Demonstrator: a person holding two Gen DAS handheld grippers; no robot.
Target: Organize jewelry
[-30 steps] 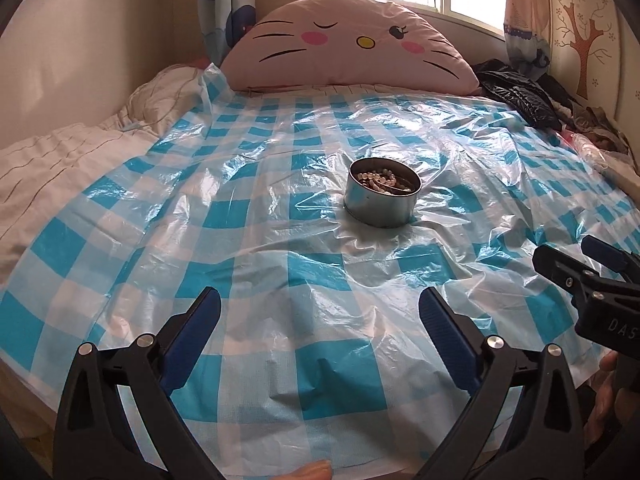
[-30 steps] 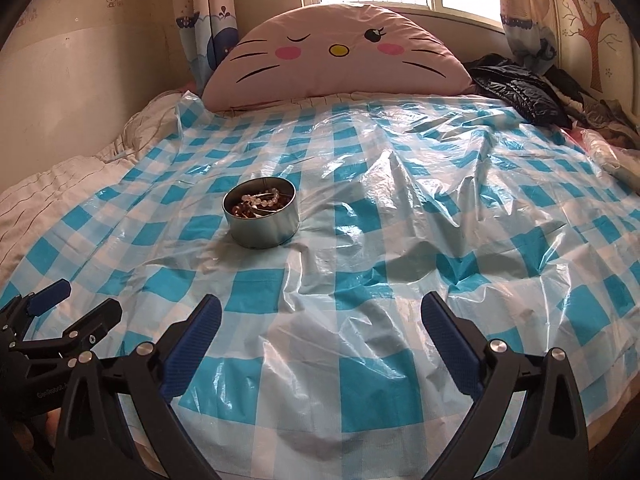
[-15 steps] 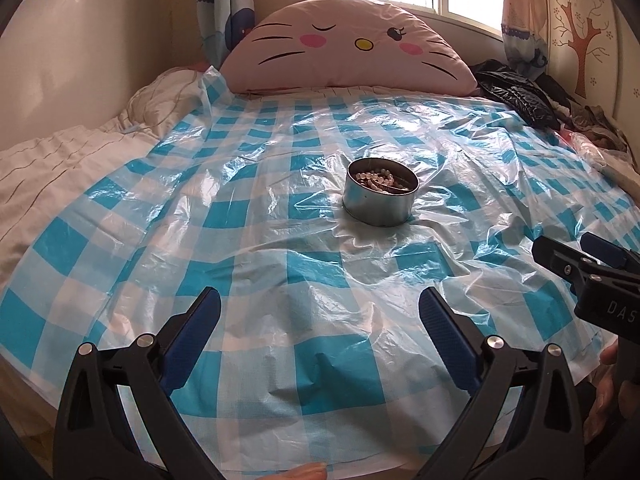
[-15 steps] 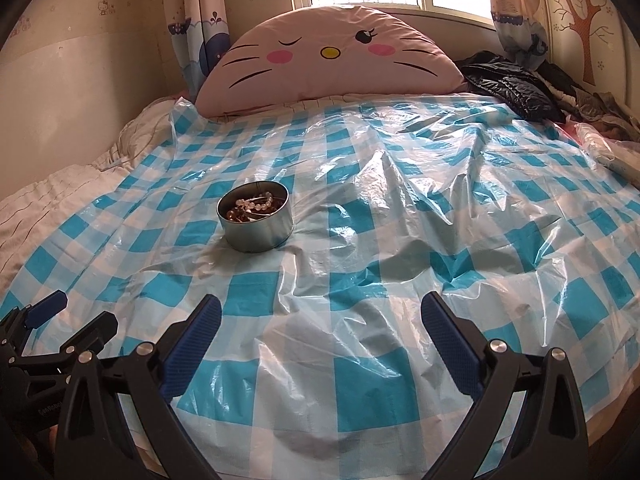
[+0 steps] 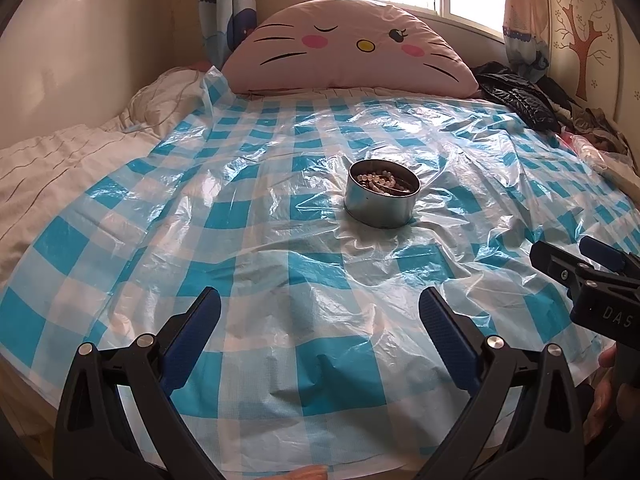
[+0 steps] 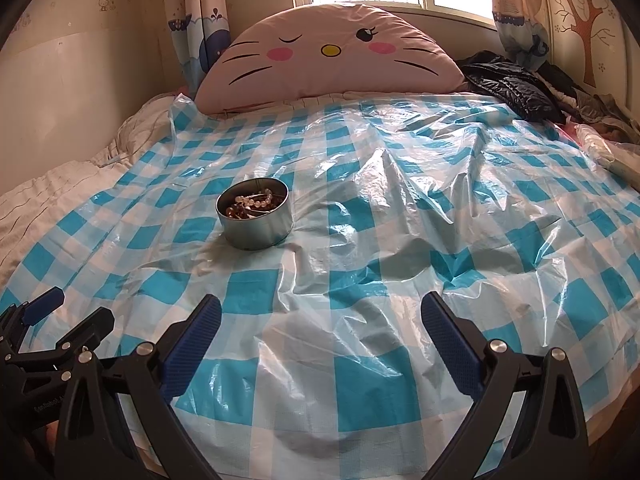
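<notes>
The beaded bracelets lay heaped inside a round metal tin on the blue-checked plastic sheet covering the bed, well short of the pink cat-face pillow. My left hand-held gripper and right hand-held gripper hovered near the bed's edge, fingers spread wide, holding nothing.

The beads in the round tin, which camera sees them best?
The right wrist view: it looks more steeply into the tin, so the beads, pale and brown, show clearly. The left wrist view sees the tin at a flatter angle, with its beads partly hidden by the rim.
</notes>
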